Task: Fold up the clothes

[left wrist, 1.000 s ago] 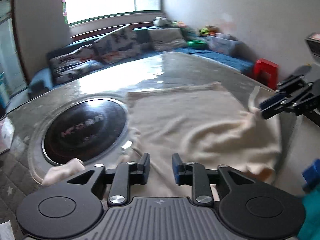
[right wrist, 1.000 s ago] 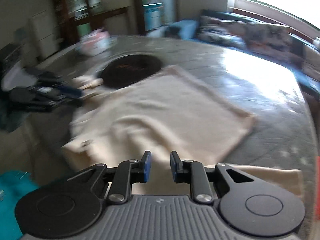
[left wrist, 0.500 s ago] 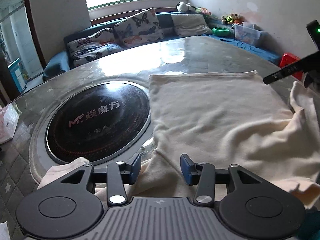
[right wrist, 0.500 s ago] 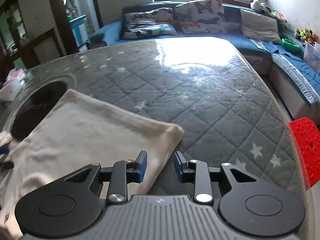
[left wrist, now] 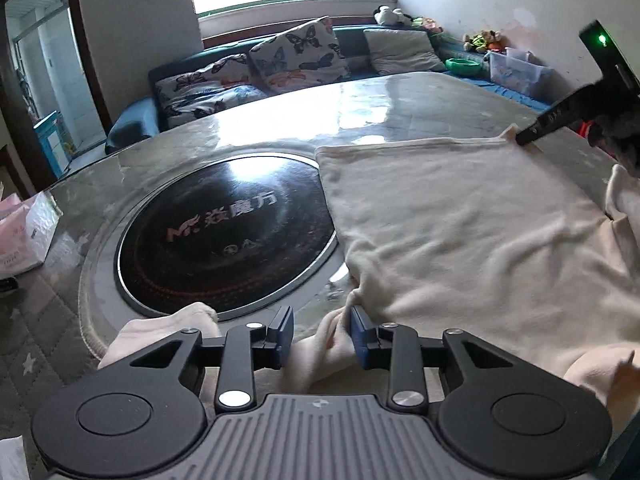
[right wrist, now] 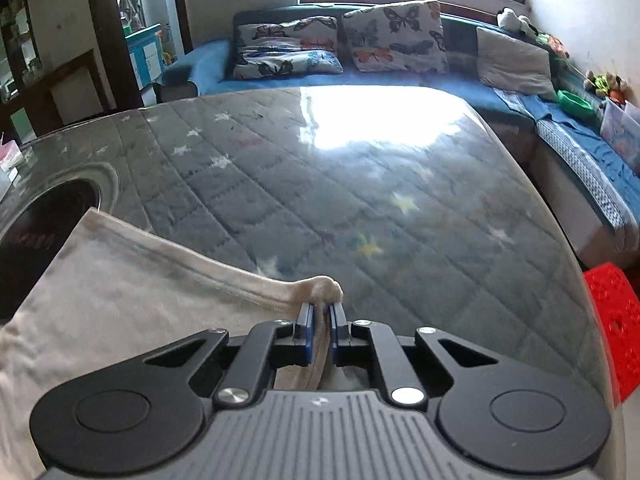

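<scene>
The cloth [left wrist: 460, 232] lies spread right of centre on the table [right wrist: 360, 184]. The right gripper [right wrist: 320, 314], loose half a second ago, now pinches its far corner; the left gripper [left wrist: 322, 334] is closing on the near bunch, ready to fold.

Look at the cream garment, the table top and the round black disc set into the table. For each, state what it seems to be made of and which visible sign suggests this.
Cream garment: soft, matte knit or fleece, probably; it wrinkles and bunches.
Table top: quilted star-print fabric, seemingly under a clear glossy sheet; window glare reflects.
Black disc: glossy glass or ceramic, likely; mirror-like reflection, metal-looking rim.
</scene>
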The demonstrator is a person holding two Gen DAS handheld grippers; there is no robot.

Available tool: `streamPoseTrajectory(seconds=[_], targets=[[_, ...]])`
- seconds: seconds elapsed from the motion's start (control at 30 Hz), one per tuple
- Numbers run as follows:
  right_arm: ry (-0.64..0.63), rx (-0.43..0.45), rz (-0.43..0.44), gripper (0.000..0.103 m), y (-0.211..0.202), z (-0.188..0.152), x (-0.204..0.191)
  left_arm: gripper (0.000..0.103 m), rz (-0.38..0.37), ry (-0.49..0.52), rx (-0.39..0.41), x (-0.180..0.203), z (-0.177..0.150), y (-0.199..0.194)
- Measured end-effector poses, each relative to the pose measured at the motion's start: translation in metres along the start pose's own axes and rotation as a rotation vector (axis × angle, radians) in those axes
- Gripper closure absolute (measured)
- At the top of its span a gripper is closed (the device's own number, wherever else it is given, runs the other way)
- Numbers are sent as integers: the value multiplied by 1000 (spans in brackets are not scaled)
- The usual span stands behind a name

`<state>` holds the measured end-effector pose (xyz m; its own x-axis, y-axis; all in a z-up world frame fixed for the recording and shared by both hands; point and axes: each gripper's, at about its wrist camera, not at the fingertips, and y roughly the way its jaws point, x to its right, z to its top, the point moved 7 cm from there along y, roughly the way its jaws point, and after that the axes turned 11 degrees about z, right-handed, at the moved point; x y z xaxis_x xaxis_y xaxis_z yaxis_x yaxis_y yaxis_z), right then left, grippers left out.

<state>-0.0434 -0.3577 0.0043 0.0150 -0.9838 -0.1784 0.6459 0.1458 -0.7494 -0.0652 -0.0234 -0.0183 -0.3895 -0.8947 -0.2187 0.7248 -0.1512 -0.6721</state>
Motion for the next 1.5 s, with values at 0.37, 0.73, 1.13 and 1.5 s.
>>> streamPoseTrajectory(seconds=[0.37, 0.73, 1.13, 1.5], targets=[[-80, -17, -9, 96, 61, 49, -20, 66, 54, -50, -22, -19, 4, 11], [-172, -13, 53, 81, 40, 60, -43, 64, 10, -81, 14, -12, 52, 13], [-353, -99, 259, 66, -4, -22, -124, 64, 40, -93, -34, 13, 102, 80], [-374, -82, 262, 65, -21, -62, -132, 64, 117, -100, -91, 12, 120, 129]])
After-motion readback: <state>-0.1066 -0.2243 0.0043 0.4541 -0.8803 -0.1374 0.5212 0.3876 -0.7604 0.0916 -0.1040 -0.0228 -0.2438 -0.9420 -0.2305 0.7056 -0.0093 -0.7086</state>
